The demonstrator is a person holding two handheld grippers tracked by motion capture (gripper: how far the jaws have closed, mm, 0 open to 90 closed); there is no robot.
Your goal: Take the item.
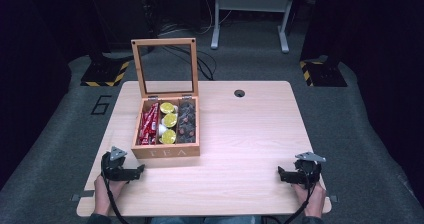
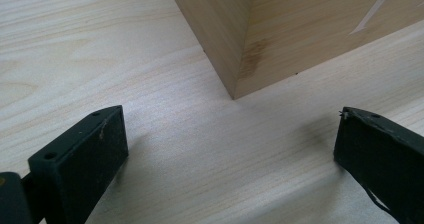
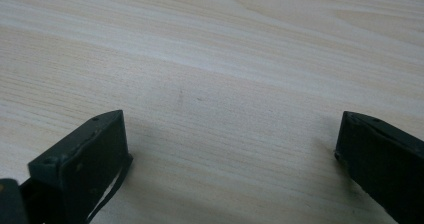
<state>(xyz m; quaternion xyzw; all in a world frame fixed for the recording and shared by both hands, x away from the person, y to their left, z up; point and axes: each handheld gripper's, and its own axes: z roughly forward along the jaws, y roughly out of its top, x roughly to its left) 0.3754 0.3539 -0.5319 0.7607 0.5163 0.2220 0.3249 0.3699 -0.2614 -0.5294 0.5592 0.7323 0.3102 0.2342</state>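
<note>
- The left tool (image 1: 141, 170) rested wide open and empty, the tea box (image 1: 165, 151) just ahead.
- The right tool (image 1: 280, 173) gaped empty, well apart on the desk (image 1: 250, 134).
- The lid stood raised; nothing seemed handled yet.

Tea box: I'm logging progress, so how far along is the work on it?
Done: the tea box has its lid up, and its compartments look filled. In hand: nothing; the left gripper and right gripper rest open on the table. Left: any handling of the box.
</note>
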